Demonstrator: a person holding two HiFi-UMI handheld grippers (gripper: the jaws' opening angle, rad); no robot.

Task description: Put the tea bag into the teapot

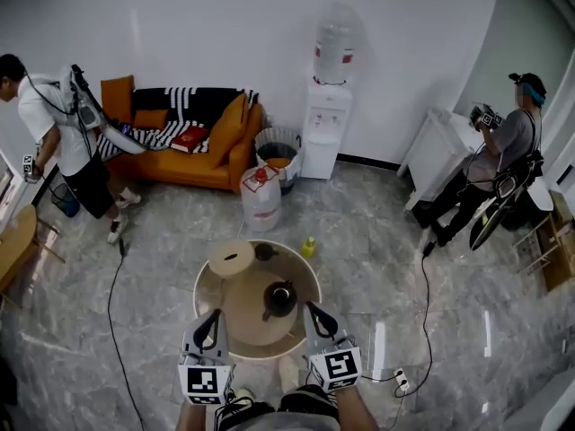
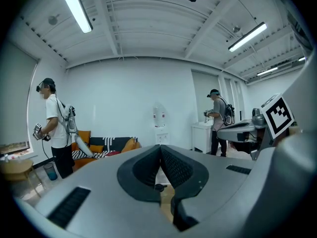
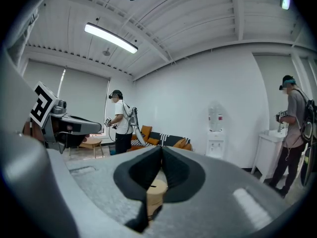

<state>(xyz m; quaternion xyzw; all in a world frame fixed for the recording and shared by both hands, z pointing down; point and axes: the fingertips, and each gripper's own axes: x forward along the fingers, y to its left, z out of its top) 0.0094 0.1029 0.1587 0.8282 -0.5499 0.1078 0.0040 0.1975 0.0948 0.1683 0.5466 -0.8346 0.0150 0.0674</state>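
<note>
A dark teapot (image 1: 279, 298) stands on the round wooden table (image 1: 241, 321) below me. A round wooden box (image 1: 231, 259) and a small dark cup (image 1: 263, 251) sit at the table's far side. My left gripper (image 1: 214, 316) hangs over the table's near left edge and my right gripper (image 1: 314, 310) over its near right edge, with the teapot between them. In the left gripper view the left gripper (image 2: 159, 148) has its jaws closed tip to tip, with nothing held. The right gripper (image 3: 161, 149) is likewise shut and empty, and the wooden box (image 3: 156, 192) shows below it. I see no tea bag.
On the floor beyond the table are a yellow bottle (image 1: 309, 247), a water jug (image 1: 260, 197), a bin (image 1: 278, 151) and a water dispenser (image 1: 328, 115). An orange sofa (image 1: 207, 164) stands by the wall. One person (image 1: 63, 133) stands left, another (image 1: 503, 160) right. Cables and a power strip (image 1: 402, 382) lie nearby.
</note>
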